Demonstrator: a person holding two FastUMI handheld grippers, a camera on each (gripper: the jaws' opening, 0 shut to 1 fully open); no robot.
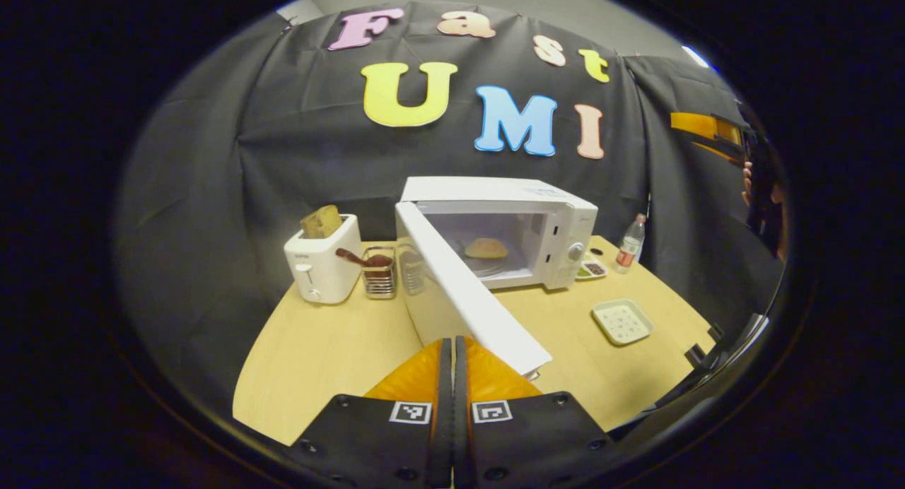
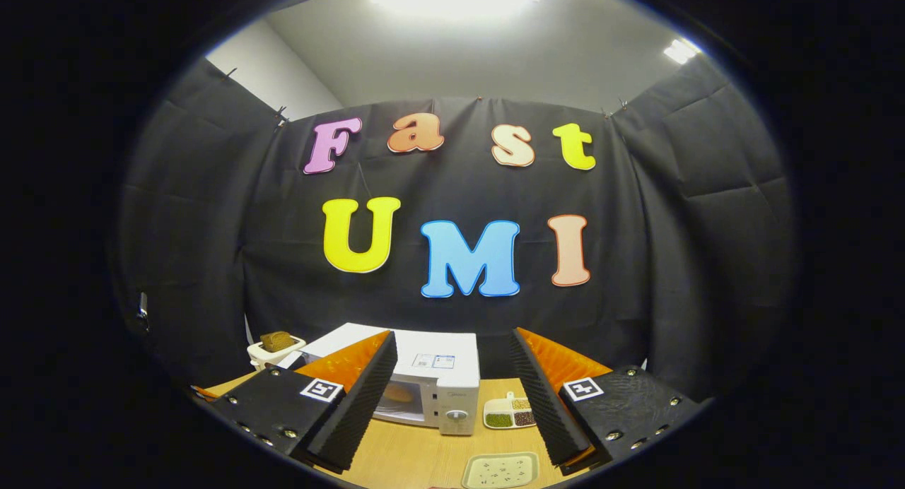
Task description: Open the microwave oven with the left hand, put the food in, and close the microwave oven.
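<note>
Microwave oven [image 1: 537, 227] door [image 1: 470, 298] open, food [image 1: 486, 248] inside; left hand-held gripper [image 1: 453, 355] pinched closed; right hand-held gripper [image 2: 452, 390] spread wide.

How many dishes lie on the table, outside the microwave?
2: a square dish lies on the table in front, and a divided dish sits beside the microwave, near the bottle. Others may be hidden behind the open door.
</note>
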